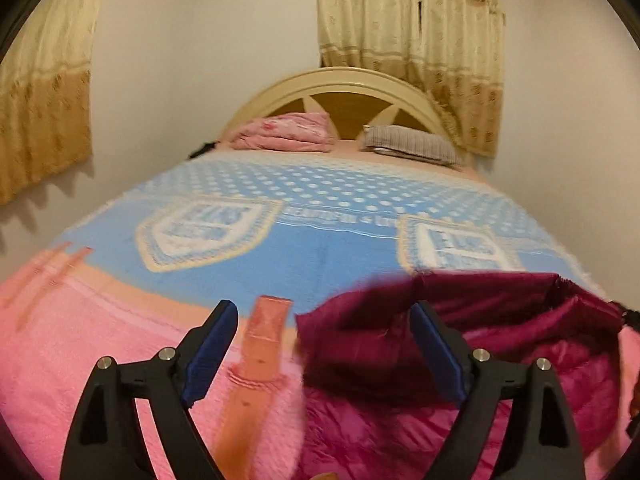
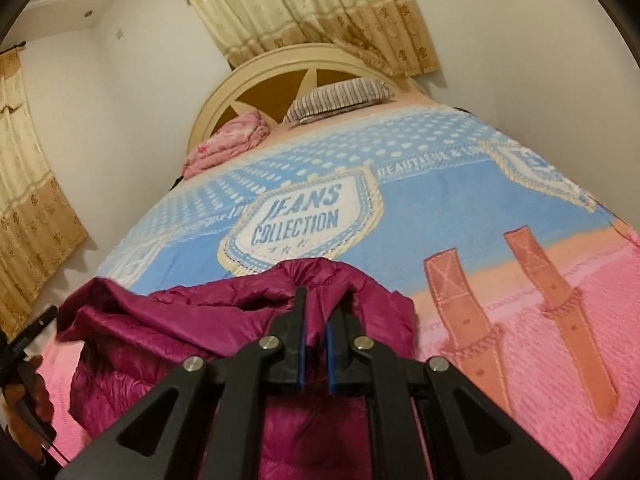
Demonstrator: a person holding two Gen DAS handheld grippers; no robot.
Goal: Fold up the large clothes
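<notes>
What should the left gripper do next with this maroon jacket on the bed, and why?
Probably ease the left gripper to its right and close on the near edge of the maroon jacket. Its jaws stand wide open and empty above the pink blanket, while the right gripper is shut on a bunched fold, so the jacket has only one hold.

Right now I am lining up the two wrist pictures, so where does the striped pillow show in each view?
Left wrist view: the striped pillow lies at the upper right of centre, at the right foot of the arched headboard.
Right wrist view: the striped pillow lies at the top centre, tilted, right of the folded pink blanket.
Shared landmark: the arched headboard, behind the pillow in both.
</notes>
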